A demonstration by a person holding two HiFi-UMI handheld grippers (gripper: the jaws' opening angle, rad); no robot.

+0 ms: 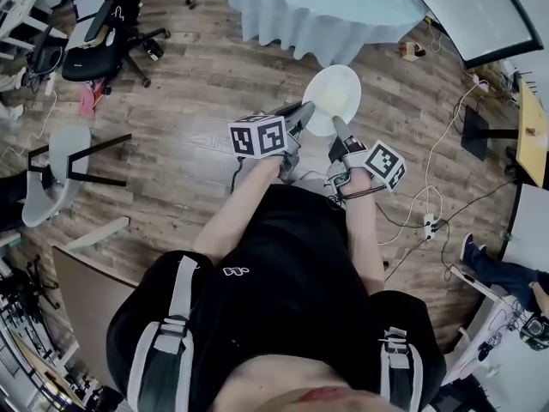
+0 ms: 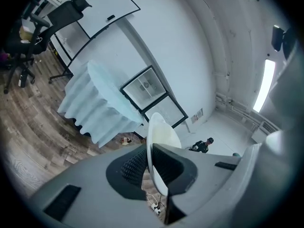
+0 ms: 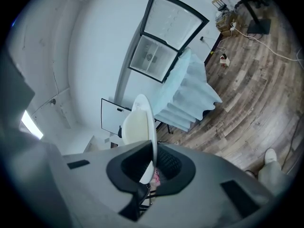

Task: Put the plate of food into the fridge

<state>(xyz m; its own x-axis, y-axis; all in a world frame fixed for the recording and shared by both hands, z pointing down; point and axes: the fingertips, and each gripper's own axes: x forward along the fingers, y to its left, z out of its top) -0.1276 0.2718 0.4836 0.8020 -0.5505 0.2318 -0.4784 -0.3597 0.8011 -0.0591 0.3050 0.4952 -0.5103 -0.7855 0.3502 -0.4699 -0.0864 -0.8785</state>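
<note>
- Together, left gripper (image 1: 304, 112) and right gripper (image 1: 337, 127) each clamp the near rim of one white plate (image 1: 336, 93).
- Plate hangs over wood floor (image 1: 193, 136), near a draped table (image 1: 317, 11).

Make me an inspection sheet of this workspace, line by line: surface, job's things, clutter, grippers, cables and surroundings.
Surface: wood floor; no worktop under the plate.
Job's things: white plate held above the floor, food not made out; glass-door fridge behind the cloth-covered table.
Clutter: office chair, white chair.
Grippers: left gripper and right gripper each shut on the plate's near rim.
Cables: cables and a power strip on the floor at the right.
Surroundings: whiteboard, a person's legs.
</note>
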